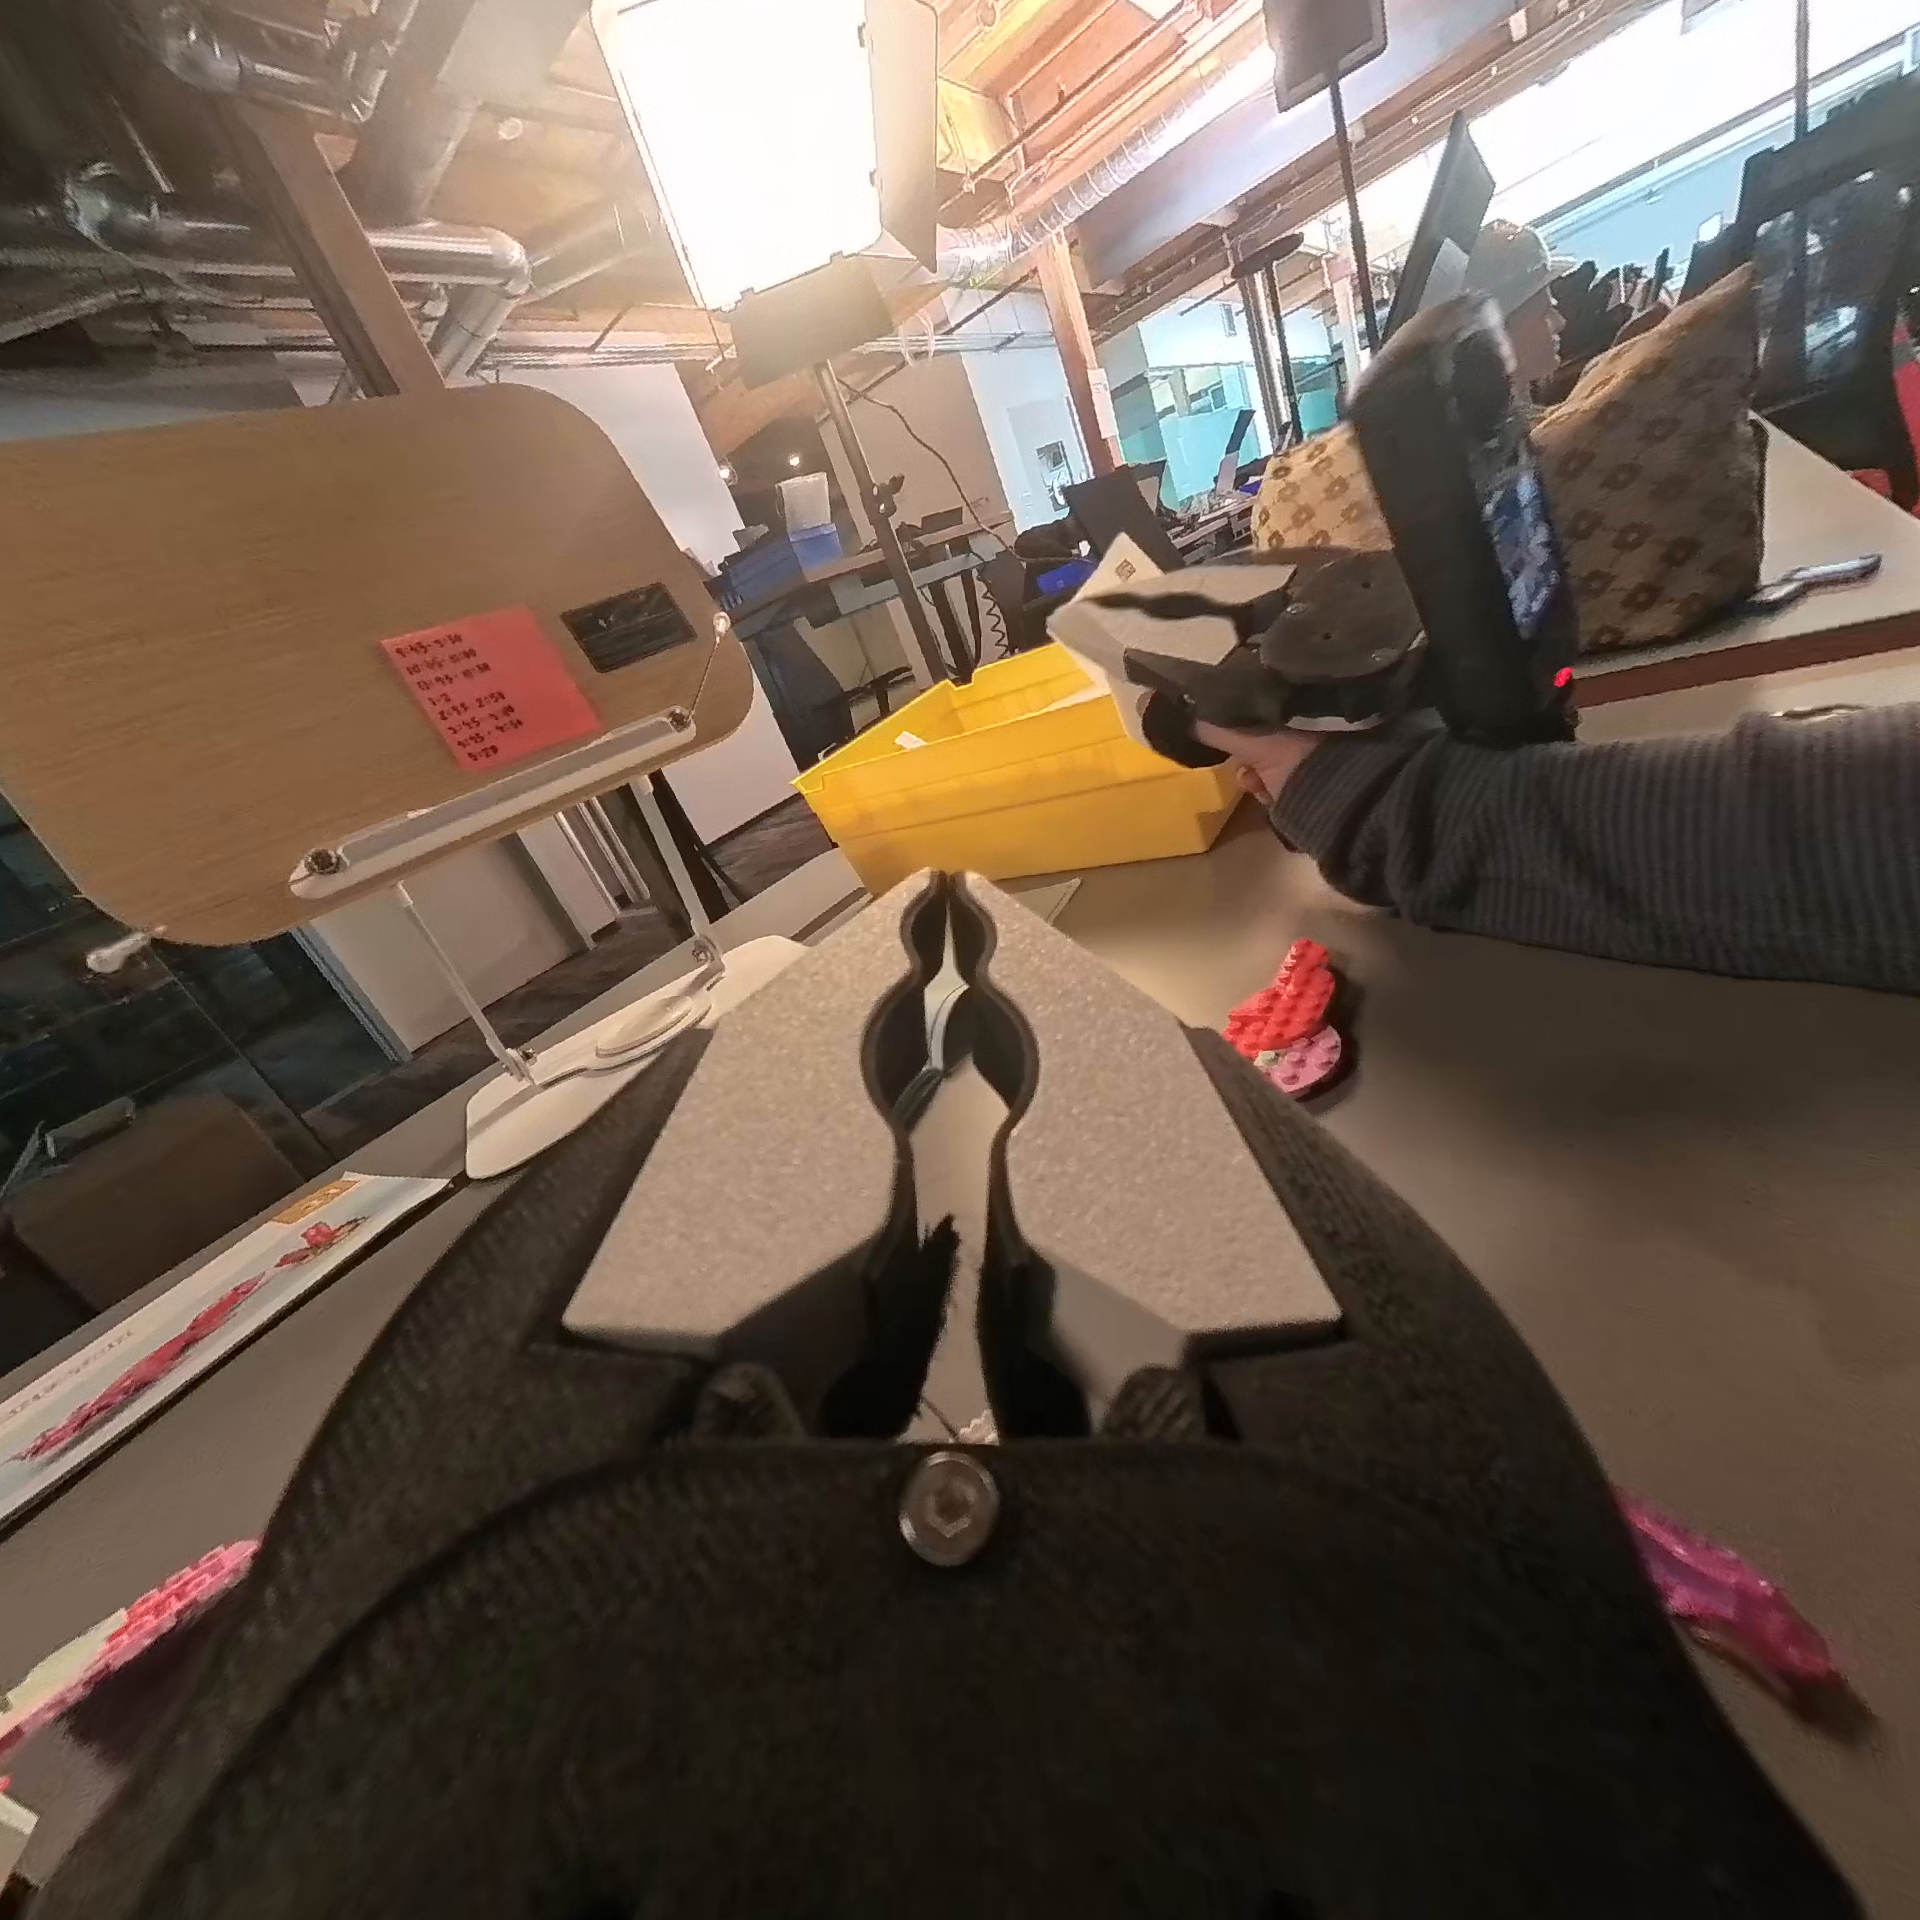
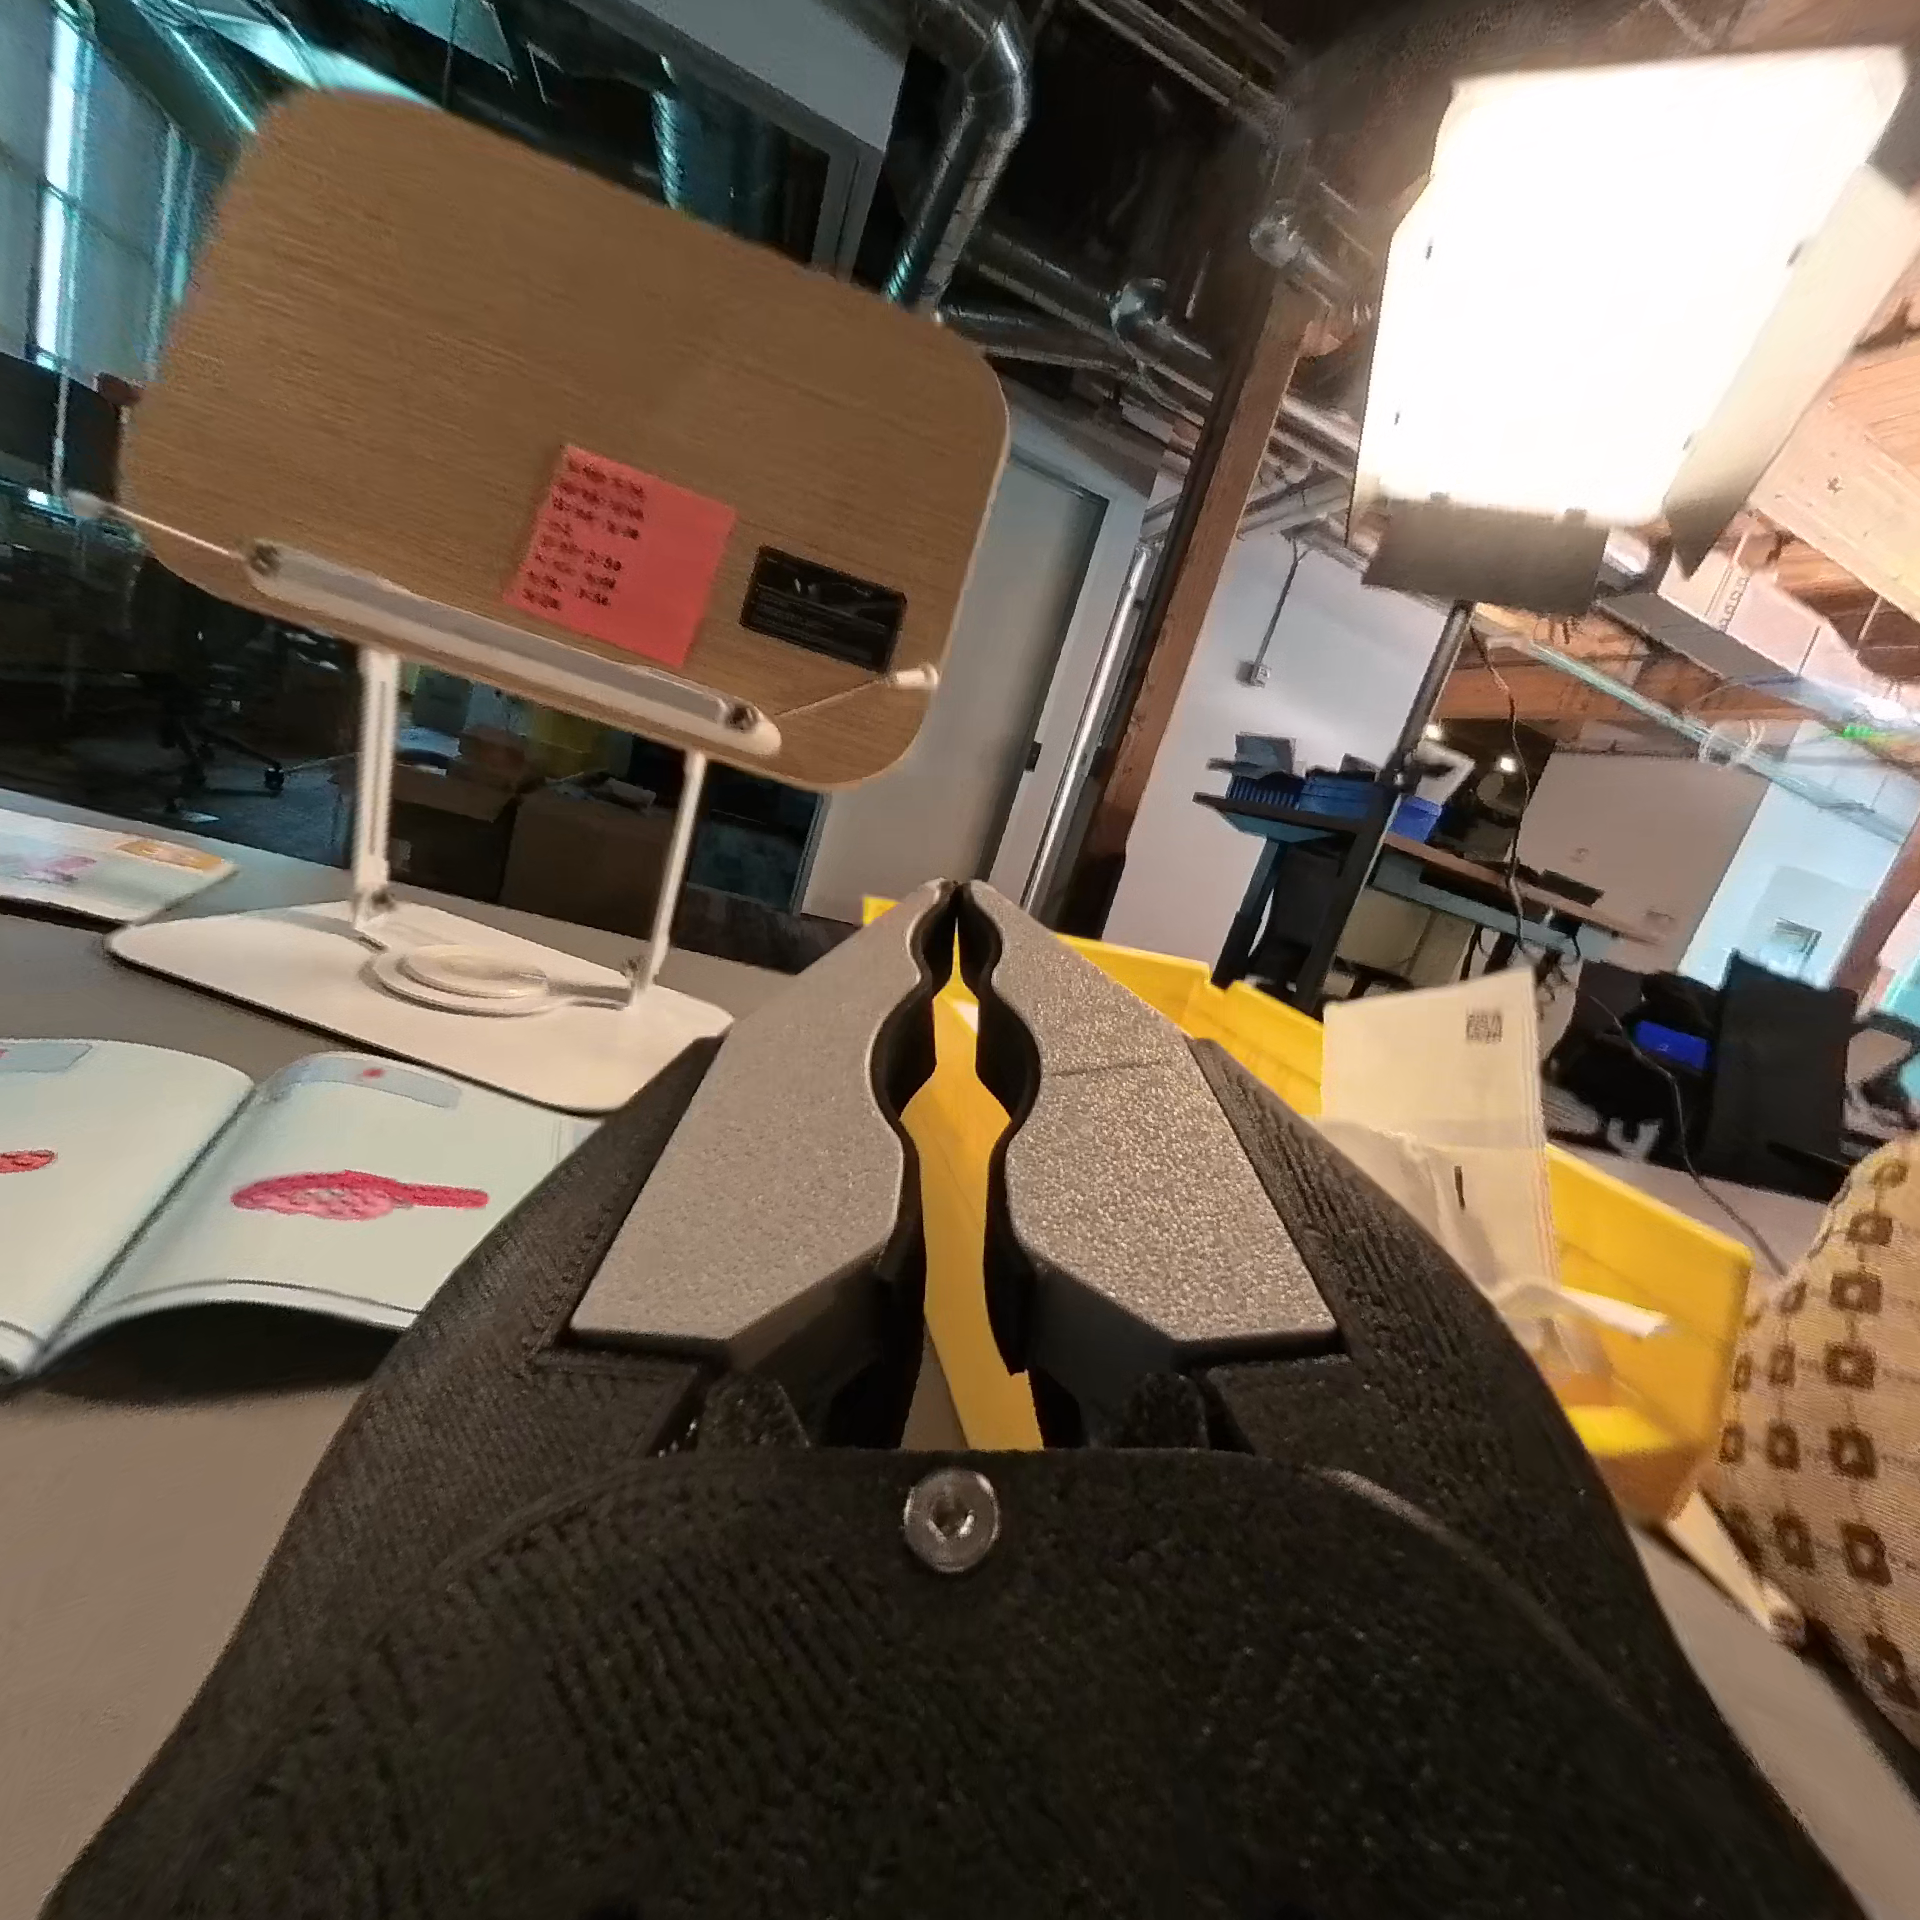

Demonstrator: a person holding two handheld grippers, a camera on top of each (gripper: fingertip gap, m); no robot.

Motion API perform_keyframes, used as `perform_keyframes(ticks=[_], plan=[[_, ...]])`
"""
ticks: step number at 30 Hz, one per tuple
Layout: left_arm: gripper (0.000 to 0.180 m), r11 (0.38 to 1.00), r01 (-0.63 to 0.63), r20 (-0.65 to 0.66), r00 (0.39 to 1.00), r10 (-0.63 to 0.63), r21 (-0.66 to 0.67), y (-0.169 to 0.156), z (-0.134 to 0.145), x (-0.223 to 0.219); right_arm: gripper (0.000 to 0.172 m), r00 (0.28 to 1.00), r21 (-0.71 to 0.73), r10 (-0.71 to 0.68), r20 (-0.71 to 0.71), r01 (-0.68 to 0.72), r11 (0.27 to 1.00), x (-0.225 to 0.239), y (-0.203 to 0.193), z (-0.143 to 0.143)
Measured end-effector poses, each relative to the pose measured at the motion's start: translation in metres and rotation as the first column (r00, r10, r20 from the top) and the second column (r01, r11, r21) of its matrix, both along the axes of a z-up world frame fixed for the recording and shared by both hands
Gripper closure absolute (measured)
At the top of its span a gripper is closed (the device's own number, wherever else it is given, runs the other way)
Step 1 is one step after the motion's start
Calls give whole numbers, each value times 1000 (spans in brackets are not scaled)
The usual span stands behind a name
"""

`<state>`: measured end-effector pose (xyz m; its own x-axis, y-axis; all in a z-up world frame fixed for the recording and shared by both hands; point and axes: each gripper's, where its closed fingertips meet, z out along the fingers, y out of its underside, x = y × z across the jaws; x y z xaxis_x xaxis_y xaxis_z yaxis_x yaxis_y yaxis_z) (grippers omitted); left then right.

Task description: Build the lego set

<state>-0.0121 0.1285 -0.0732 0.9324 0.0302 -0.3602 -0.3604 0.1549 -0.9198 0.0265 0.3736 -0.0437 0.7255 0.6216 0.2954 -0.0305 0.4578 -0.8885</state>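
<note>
Grey-faced fingers of the left gripper (image 1: 948, 883) are pressed together at the tips with nothing between them, held low over a grey tabletop (image 1: 1455, 1247). Just to their right lies a small cluster of red and pink toy bricks (image 1: 1283, 1023), apart from the fingers. More pink brick pieces (image 1: 1745, 1605) show, blurred, beside the gripper's black body. Ahead stands a yellow plastic bin (image 1: 997, 790), and to the left a wooden-faced book stand on a white base (image 1: 343, 644) carrying a pink sticky note (image 1: 488, 686). An open instruction booklet (image 1: 208, 1320) lies flat at the left edge.

Farther off in the left wrist view, a hand in a dark ribbed sleeve (image 1: 1610, 831) holds the right gripper (image 2: 954, 891) above the yellow bin. From its own camera, the right gripper's fingers are likewise closed tip to tip and carry nothing. They point over the near wall of the yellow bin (image 2: 1652, 1278), where white paper slips (image 2: 1444, 1081) stand inside. The book stand (image 2: 561, 436) rises to the left, the open booklet (image 2: 239, 1184) lies in front of it, and a patterned beige cushion (image 2: 1829, 1413) sits at the right edge. A bright studio light panel (image 2: 1579, 281) glows overhead.
</note>
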Motion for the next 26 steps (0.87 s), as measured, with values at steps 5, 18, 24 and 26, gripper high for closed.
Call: perform_keyframes(ticks=[5, 18, 24, 26], plan=[[168, 975, -112, 166, 976, 144, -191, 10, 15, -23, 127, 898, -105, 419, -136, -434, 895, -6, -108, 55], [64, 729, -476, -182, 875, 449, -492, -1, 37, -35, 43, 702, -154, 701, 124, -684, 713, 11, -344, 113], [67, 710, -536, -243, 843, 480, -457, -16, 50, -29, 47, 722, -160, 670, 175, -650, 743, 23, -350, 114], [68, 690, -565, -278, 824, 493, -452, -22, 51, -31, 46, 720, -169, 671, 178, -649, 741, 25, -351, 114]])
